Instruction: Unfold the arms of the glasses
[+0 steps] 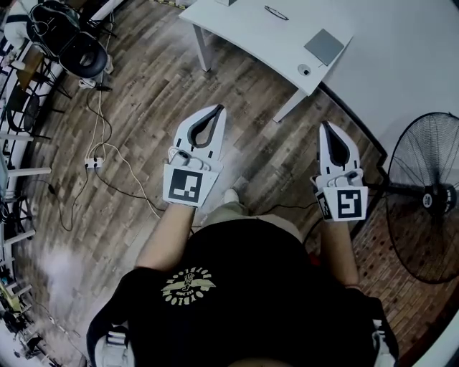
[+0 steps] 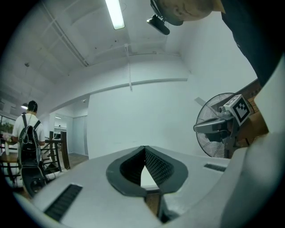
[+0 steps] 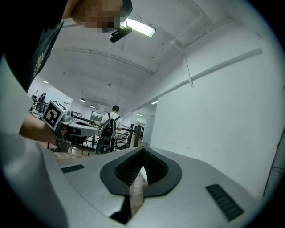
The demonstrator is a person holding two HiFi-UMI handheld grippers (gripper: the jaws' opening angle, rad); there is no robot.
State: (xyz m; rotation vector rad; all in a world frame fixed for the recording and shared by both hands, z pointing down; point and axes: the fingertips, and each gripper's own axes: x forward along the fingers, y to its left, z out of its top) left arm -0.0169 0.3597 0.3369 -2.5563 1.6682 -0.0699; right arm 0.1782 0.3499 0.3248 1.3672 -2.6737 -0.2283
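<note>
The left tongs (image 1: 219, 109) hang clenched on nothing above the floor (image 1: 143, 107), probably because what look like the glasses (image 1: 276, 13) lie well ahead on the white worktop (image 1: 237, 25), and the right tongs (image 1: 326, 125), likewise clenched and empty, hover alongside.

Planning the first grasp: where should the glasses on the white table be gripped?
Probably one end of the frame, from above: the glasses lie flat and thin on the table, long side across; details too small to tell.

Wood-plank floor (image 1: 237, 93), white table (image 1: 247, 32), standing fan (image 1: 427, 197), white walls.
</note>
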